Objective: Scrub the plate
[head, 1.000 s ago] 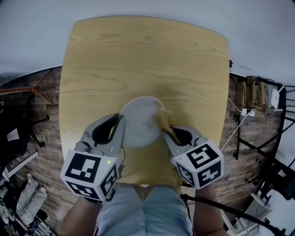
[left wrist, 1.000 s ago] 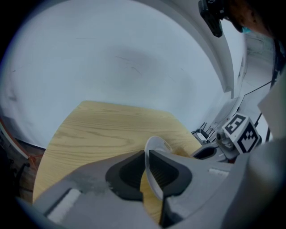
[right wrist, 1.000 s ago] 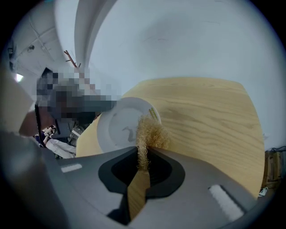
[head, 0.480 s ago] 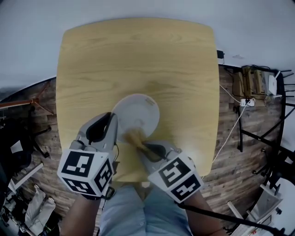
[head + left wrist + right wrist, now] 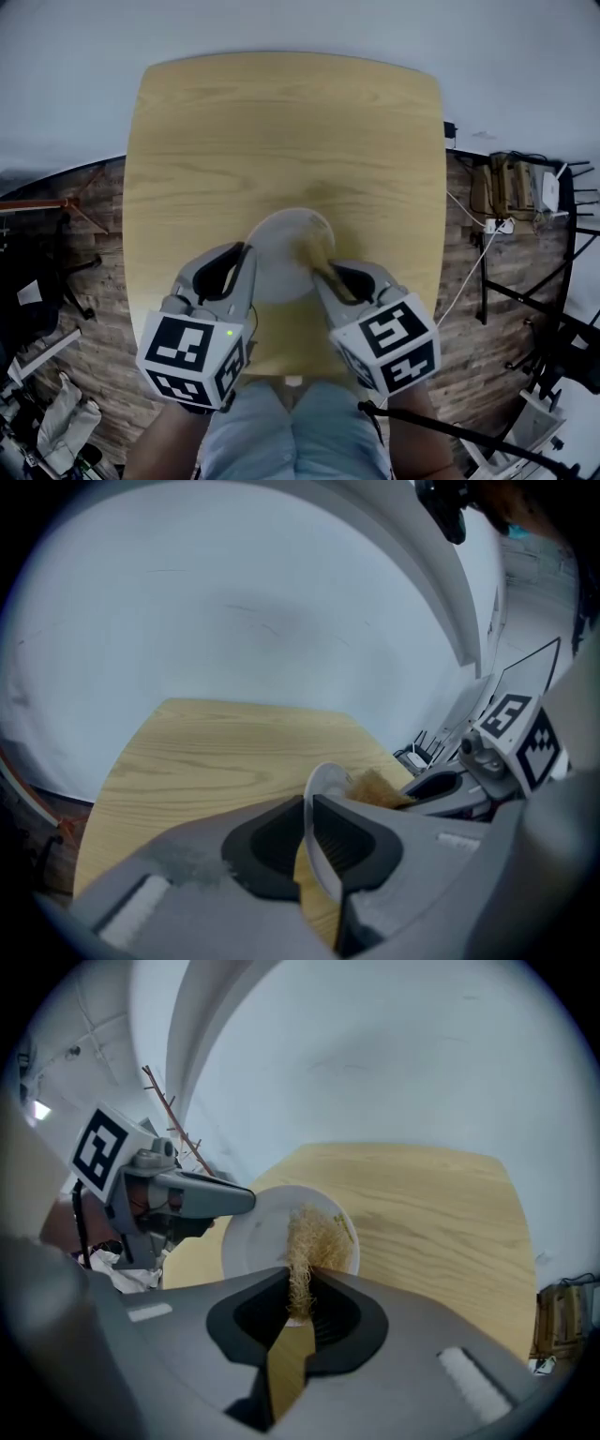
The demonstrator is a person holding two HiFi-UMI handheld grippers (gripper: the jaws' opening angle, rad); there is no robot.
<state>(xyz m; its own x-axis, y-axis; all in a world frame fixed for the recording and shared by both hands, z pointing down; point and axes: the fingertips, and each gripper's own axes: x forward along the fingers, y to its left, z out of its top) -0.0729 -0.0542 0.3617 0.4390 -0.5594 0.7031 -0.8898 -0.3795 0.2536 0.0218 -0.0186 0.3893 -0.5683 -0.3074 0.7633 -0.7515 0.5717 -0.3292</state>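
A white plate [image 5: 279,255] lies near the front edge of the wooden table [image 5: 281,141]. My left gripper [image 5: 247,253] is shut on the plate's left rim; in the left gripper view the rim [image 5: 321,860] runs edge-on between the jaws of that gripper [image 5: 307,804]. My right gripper [image 5: 322,272] is shut on a straw-coloured scrubber [image 5: 311,251], which rests on the right part of the plate. In the right gripper view the scrubber [image 5: 307,1239] sticks out of the right gripper [image 5: 300,1275] onto the plate [image 5: 251,1237], with the left gripper [image 5: 246,1200] at the plate's left edge.
The person's legs [image 5: 295,431] are below the table's front edge. On the plank floor to the right lie cables and a power strip [image 5: 499,225] beside a brown box [image 5: 511,187]. Dark clutter [image 5: 37,281] sits on the floor at the left.
The right gripper swept the scrubber from the plate's right rim down to its near middle, then back toward the right side. The left gripper kept its hold on the rim.
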